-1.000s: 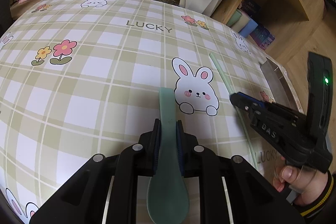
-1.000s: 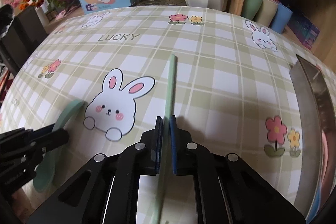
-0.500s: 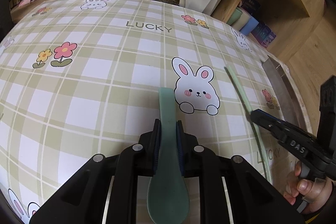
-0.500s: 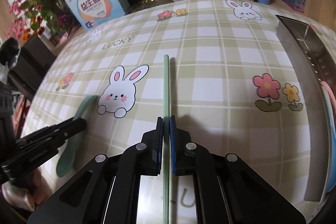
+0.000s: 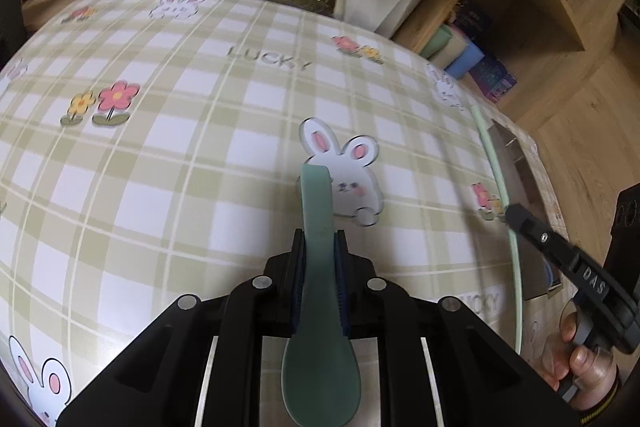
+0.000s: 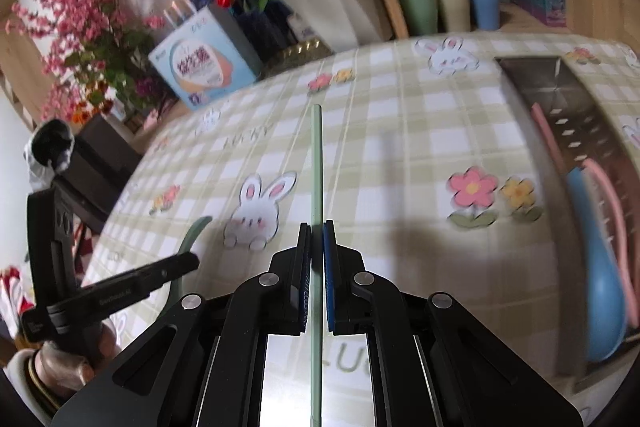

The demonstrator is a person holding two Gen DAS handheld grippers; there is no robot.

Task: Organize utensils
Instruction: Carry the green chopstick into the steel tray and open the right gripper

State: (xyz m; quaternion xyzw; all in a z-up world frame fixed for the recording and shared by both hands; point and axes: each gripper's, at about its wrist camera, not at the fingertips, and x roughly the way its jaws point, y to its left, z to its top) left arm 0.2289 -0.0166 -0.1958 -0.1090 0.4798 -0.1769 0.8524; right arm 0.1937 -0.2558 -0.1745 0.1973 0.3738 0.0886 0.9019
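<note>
Left wrist view showed the left gripper (image 5: 320, 247) clamped on the handle of a green spoon (image 5: 318, 291), the handle pointing forward over the checked tablecloth (image 5: 168, 155) and the bowl lying back between the black arms. The spoon's tip reached the printed white rabbit (image 5: 352, 179). Off to the right, the right gripper (image 5: 510, 217) held a pale green chopstick (image 5: 494, 163), which ran forward above the cloth toward a metal tray (image 5: 516, 163) at the table's right edge.

Right wrist view showed the same grip from behind: the right gripper (image 6: 317, 235) was closed on the chopstick (image 6: 316, 163), which stood straight ahead between the blue pads (image 6: 329, 247). The tray (image 6: 536, 75) lay to the right, holding a blue spoon (image 6: 600, 291), a pink spoon (image 6: 618, 223) and a pink chopstick (image 6: 546, 135). The left gripper (image 6: 188, 261) appeared at the lower left with the green spoon (image 6: 192, 235) in it. A blue box (image 6: 204, 63), a white flowerpot (image 6: 332, 7) and three cups (image 6: 452, 7) stood beyond the table.
</note>
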